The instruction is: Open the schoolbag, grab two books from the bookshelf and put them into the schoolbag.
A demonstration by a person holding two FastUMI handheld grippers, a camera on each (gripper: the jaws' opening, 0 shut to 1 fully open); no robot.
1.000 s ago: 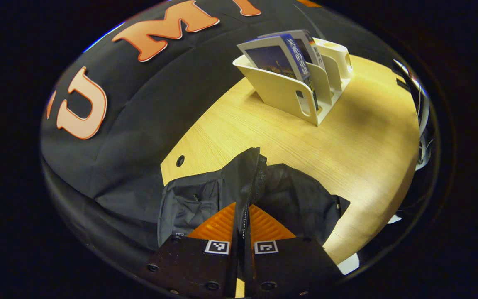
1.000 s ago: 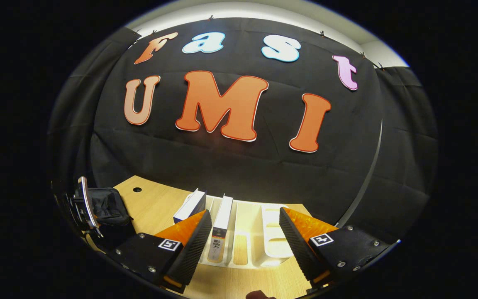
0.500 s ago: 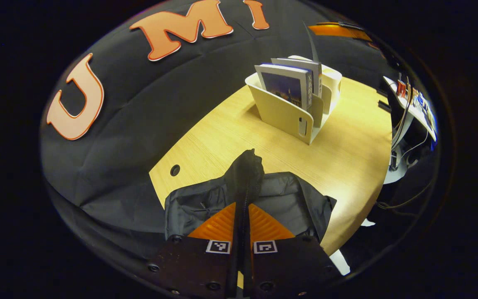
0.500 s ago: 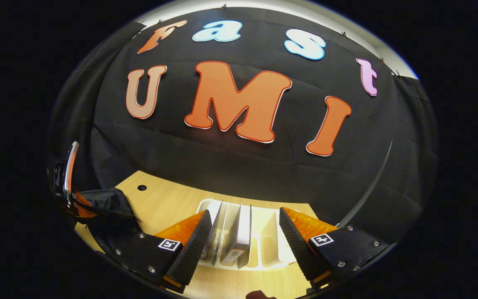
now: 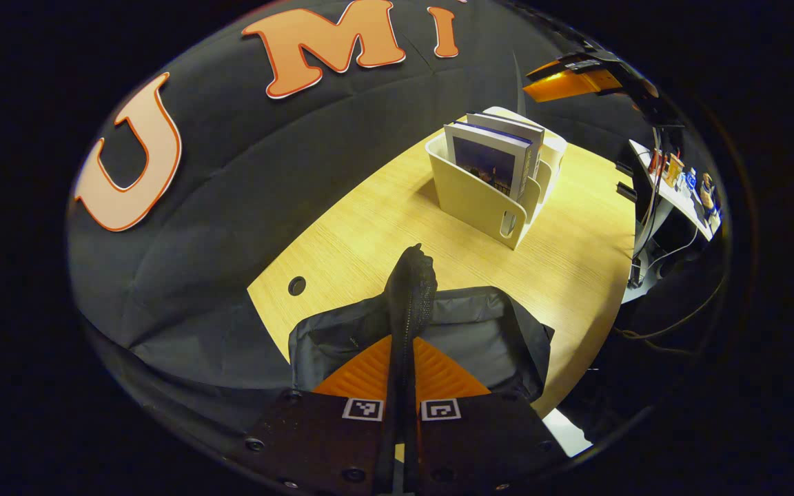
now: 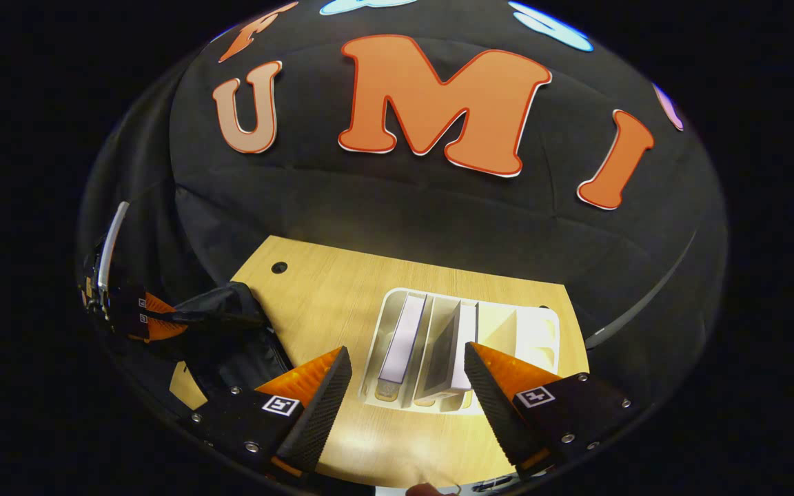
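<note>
Left tool (image 5: 404, 375): fingers pressed together on a raised fold of the bag, along its zip edge; it also shows at the far left of the right gripper view (image 6: 152, 320), holding that fold up off the table.
Bag (image 5: 480, 331): dark, soft, lying at the near left end of the table; its upper edge is lifted into a ridge between the left tool's fingers. How wide the mouth gapes under the ridge cannot be told.
Table (image 5: 369, 227): pale wood, with a small round hole near its left corner (image 6: 279, 266).
Shelf (image 6: 535, 331): pale rack of upright slots, standing well apart from the bag, toward the table's right end.
Books (image 6: 404, 337): two, upright in the shelf's left slots, one beside the other (image 6: 464, 344); the right slots look empty.
Right tool (image 6: 407, 396): fingers spread apart, holding nothing, hovering above the shelf's near edge with the books between its fingers in view.
Done, as judged: bag taken hold of and its opening lifted, so the opening step looks complete or nearly so.
Left, as judged: both books still in the shelf; neither grasped, neither in the bag. Two fetch-and-insert trips remain.
</note>
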